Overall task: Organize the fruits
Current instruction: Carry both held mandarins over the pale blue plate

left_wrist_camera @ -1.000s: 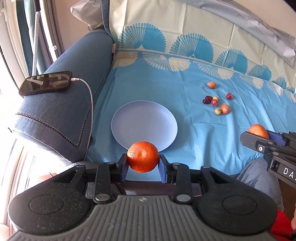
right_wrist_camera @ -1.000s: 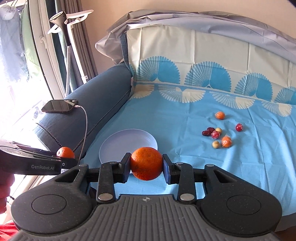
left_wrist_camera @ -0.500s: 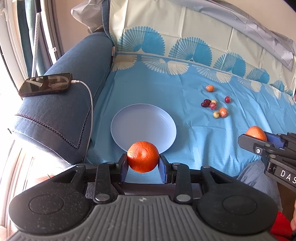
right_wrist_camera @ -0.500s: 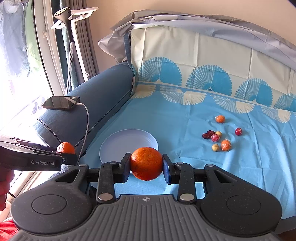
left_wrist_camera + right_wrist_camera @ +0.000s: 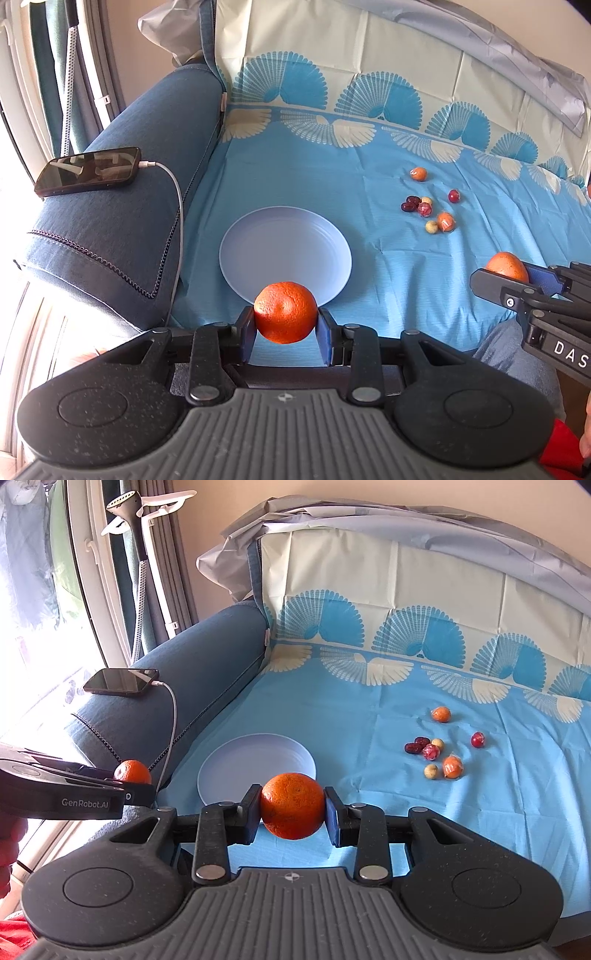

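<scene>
My left gripper (image 5: 285, 318) is shut on an orange (image 5: 285, 312), held just above the near rim of an empty pale blue plate (image 5: 284, 243) on the blue cloth. My right gripper (image 5: 291, 806) is shut on a second orange (image 5: 291, 805), in front of the same plate (image 5: 258, 757). Each gripper shows in the other's view: the right one (image 5: 513, 282) with its orange (image 5: 504, 263) at the right edge, the left one (image 5: 127, 784) with its orange (image 5: 132, 770) at the left. Several small fruits (image 5: 428, 212) (image 5: 436, 755) lie scattered beyond the plate to the right.
A phone (image 5: 88, 170) on a white charging cable (image 5: 180, 206) lies on the blue sofa armrest (image 5: 122, 221) left of the plate. The patterned cloth (image 5: 369, 709) runs up the backrest. A garment steamer (image 5: 142, 554) stands by the window.
</scene>
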A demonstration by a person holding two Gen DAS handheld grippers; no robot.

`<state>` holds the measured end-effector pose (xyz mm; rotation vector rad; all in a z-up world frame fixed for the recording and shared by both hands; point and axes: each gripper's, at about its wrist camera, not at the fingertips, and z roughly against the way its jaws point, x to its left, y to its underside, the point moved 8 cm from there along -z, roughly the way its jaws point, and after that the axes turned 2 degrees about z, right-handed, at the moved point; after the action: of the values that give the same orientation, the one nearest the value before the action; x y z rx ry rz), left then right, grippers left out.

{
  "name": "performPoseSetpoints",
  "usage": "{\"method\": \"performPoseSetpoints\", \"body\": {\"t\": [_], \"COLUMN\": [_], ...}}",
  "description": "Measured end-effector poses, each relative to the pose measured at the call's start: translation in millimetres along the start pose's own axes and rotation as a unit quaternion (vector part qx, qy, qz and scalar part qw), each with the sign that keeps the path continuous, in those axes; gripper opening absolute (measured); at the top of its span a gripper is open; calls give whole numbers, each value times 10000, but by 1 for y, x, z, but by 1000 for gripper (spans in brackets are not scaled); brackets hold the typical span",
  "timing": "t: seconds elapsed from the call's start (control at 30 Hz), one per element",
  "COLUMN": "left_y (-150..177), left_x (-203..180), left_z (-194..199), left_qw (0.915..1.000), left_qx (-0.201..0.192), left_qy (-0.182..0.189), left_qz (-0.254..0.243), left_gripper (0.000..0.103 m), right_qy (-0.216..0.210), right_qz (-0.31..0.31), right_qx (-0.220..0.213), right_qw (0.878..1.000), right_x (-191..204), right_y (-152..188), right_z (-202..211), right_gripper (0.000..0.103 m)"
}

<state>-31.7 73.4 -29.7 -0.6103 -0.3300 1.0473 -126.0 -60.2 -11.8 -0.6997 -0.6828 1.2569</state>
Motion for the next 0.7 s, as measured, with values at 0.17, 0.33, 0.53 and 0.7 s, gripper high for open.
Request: {"method": "performPoseSetpoints", "body": {"t": [0.17,0.33,0.53,0.7], "left_y": [0,0,-9,-25], "left_x": [3,6,11,14], "left_z": [-4,-10,-22,-41], "left_qw": [10000,9999,9998,9996], "left_qx": [34,75,156,212], "left_qy": [-1,-3,-83,-166], "left_qz": [31,68,93,113], "left_gripper": [38,38,38,38], "right_qy": [2,0,-7,-64], "right_qz": [55,86,121,147], "right_qx": [33,99,176,308], "right_qw": [10000,9999,9998,9994], "right_x": [2,4,7,7], "right_y": [0,0,-1,-2], "right_z": [-4,-11,-24,-42], "right_gripper": [37,37,37,37]}}
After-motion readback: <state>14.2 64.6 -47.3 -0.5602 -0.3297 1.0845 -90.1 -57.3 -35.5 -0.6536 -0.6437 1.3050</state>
